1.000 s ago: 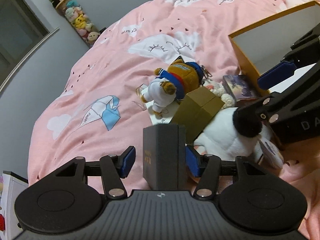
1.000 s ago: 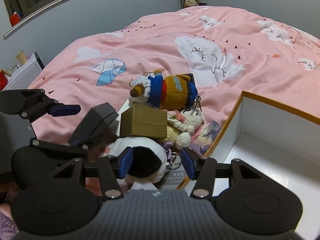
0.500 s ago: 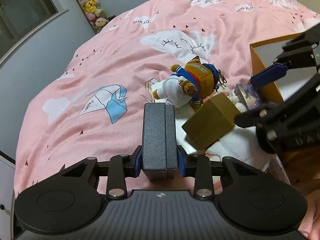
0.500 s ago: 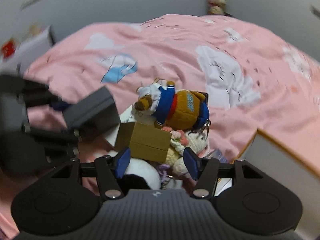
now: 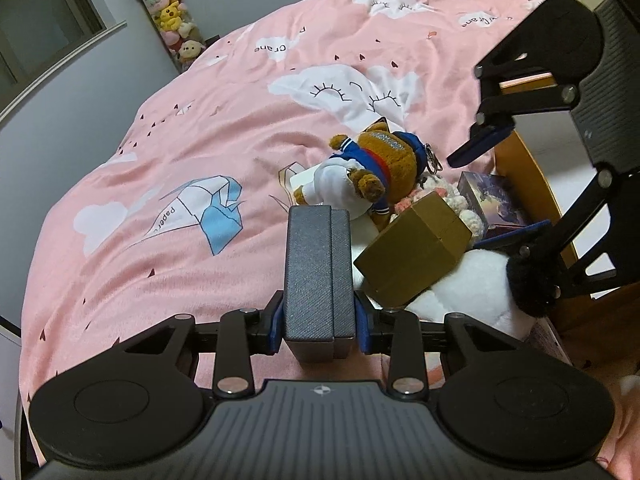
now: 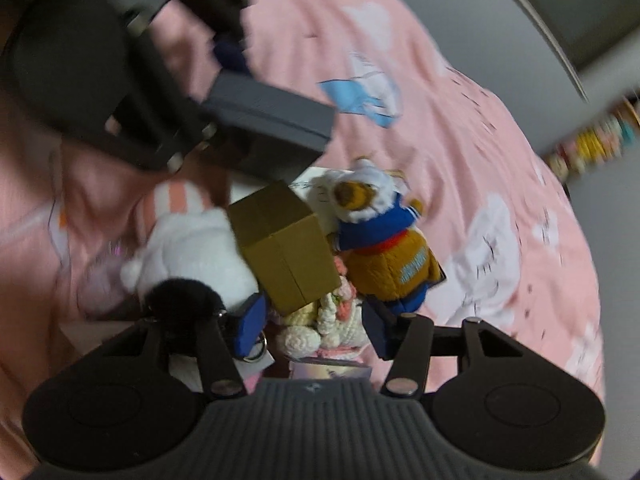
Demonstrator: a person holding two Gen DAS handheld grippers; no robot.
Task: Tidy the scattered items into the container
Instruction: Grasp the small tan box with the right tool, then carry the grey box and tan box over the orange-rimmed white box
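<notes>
The left gripper [image 5: 319,322] is clamped on a dark grey box [image 5: 316,264], a slab with a woven, textured skin, raised above the pink bed cover [image 5: 160,152]. Its jaws have just closed on the box. Just beyond lies a smooth gold carton [image 5: 412,256], tilted on a fluffy white plush [image 5: 464,284]. The right gripper [image 6: 313,320] hangs spread and empty over that pile, beside the orange-rimmed container [image 5: 524,168].

A bed [image 5: 200,128] with a pink quilt printed with white clouds fills the room. Grey walls [image 5: 80,92] rise behind it, a dark window [image 5: 36,36] at left, and a tube of plush toys [image 5: 172,20] in the corner.
</notes>
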